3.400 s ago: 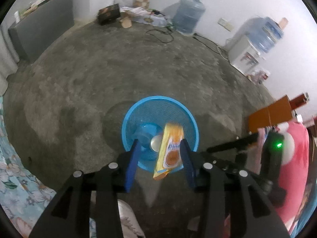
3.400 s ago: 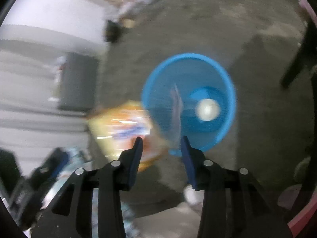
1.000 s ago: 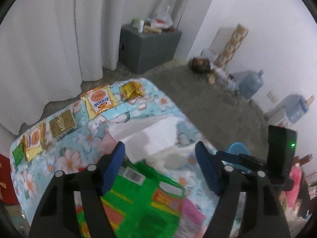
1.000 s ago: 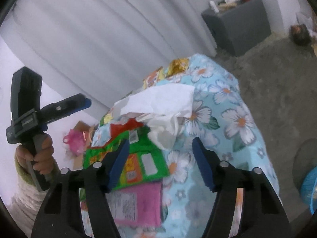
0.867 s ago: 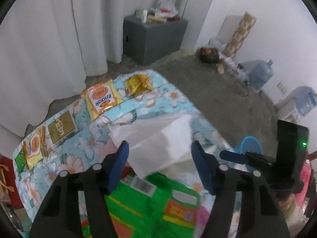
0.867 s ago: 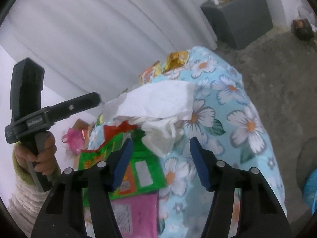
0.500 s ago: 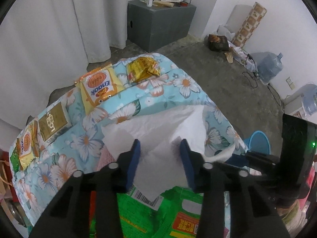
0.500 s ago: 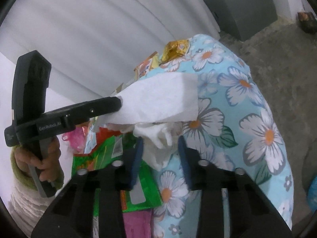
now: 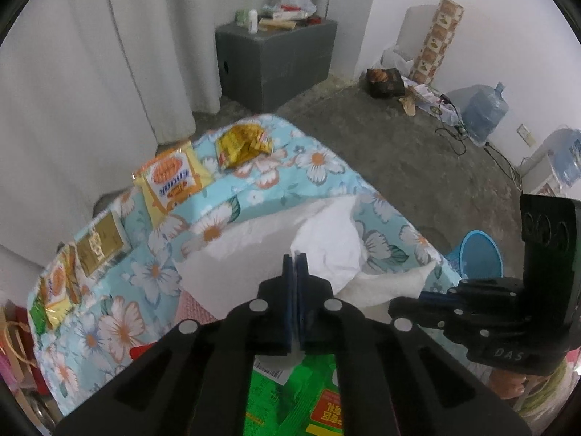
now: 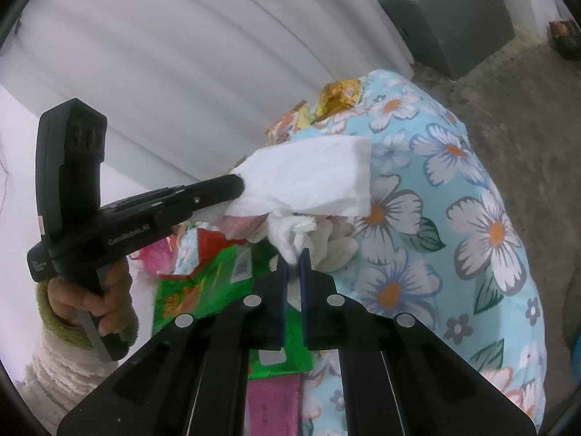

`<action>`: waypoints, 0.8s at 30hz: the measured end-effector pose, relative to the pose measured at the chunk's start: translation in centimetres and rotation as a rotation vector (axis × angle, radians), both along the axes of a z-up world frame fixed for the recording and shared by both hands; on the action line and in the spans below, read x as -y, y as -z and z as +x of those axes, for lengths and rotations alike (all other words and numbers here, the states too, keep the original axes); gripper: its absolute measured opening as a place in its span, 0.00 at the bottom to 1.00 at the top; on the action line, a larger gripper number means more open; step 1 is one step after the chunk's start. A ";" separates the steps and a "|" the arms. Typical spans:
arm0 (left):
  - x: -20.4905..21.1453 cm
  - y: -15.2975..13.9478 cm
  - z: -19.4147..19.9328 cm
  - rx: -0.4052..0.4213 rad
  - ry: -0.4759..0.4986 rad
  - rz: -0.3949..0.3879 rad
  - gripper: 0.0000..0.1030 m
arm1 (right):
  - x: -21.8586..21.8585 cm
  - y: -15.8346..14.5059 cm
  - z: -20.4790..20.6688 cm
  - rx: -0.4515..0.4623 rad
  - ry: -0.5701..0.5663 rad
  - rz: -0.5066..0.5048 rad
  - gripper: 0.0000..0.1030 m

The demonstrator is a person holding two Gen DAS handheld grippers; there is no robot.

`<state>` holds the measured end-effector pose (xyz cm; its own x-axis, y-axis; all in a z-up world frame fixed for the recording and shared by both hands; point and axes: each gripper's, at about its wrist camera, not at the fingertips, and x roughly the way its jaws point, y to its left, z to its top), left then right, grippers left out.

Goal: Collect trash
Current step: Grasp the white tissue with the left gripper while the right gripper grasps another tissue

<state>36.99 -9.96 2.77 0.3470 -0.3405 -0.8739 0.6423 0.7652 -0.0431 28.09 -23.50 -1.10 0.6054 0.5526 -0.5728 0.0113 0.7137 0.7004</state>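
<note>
Half a second ago both sets of fingers stood apart; now the left gripper (image 9: 295, 259) and right gripper (image 10: 294, 258) pinch the white tissue (image 10: 308, 181) over the flowered desk (image 10: 472, 218), ready for carrying to the blue bin (image 9: 481, 254) beside it.

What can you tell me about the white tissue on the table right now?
The white tissue is soft, thin paper, partly flat and partly crumpled. It lies over the flower-print tablecloth beside a green packet. Both grippers are shut on it: the left gripper pinches the flat sheet, which stands lifted and spread in the right wrist view, and the right gripper pinches the crumpled wad hanging below. It looks clean and dry, with no print. Whether sheet and wad are one piece cannot be told.
</note>
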 end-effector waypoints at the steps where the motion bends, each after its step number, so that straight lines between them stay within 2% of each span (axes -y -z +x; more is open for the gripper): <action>1: 0.1 -0.5 -0.4 0.021 0.008 -0.003 0.02 | 0.0 0.0 0.0 0.000 0.000 0.000 0.04; 12: -0.1 -5.4 -3.0 0.170 0.016 -0.039 0.02 | 0.4 -3.6 -2.4 0.089 0.015 0.009 0.04; 24: -1.5 -9.7 -6.5 0.257 0.012 -0.109 0.01 | 2.1 -8.2 -6.3 0.198 0.036 0.029 0.04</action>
<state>30.47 -8.47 12.48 0.5482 -0.4330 -0.7155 0.6519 0.7572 0.0412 21.83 -25.65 7.05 0.7243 0.5432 -0.4246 -0.1037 0.6947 0.7118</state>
